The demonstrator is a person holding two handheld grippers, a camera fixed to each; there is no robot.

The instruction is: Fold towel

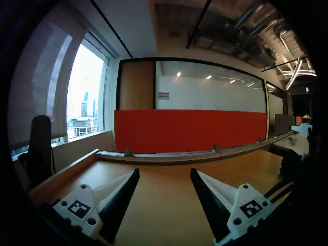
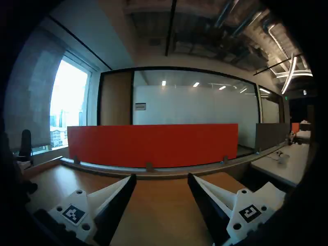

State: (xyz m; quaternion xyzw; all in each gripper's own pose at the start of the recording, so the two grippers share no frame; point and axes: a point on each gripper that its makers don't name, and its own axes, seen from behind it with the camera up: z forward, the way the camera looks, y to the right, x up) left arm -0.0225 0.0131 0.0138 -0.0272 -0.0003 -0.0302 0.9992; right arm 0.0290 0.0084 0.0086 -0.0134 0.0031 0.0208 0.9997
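Between the spread fingers of the left hand-held gripper (image 1: 165, 169) lies wooden bench (image 1: 164, 213); the right hand-held gripper (image 2: 162, 175) is likewise apart, holding nothing. Where the towel lies I cannot tell; folding looks not yet begun.

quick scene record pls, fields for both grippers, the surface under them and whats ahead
left gripper: open, nothing between its fingers, above the desk
right gripper: open, nothing between its fingers, above the desk
surface: bare wooden desk
ahead: red divider panel along the desk's far edge
behind it: glass wall
to the side: window with city buildings outside
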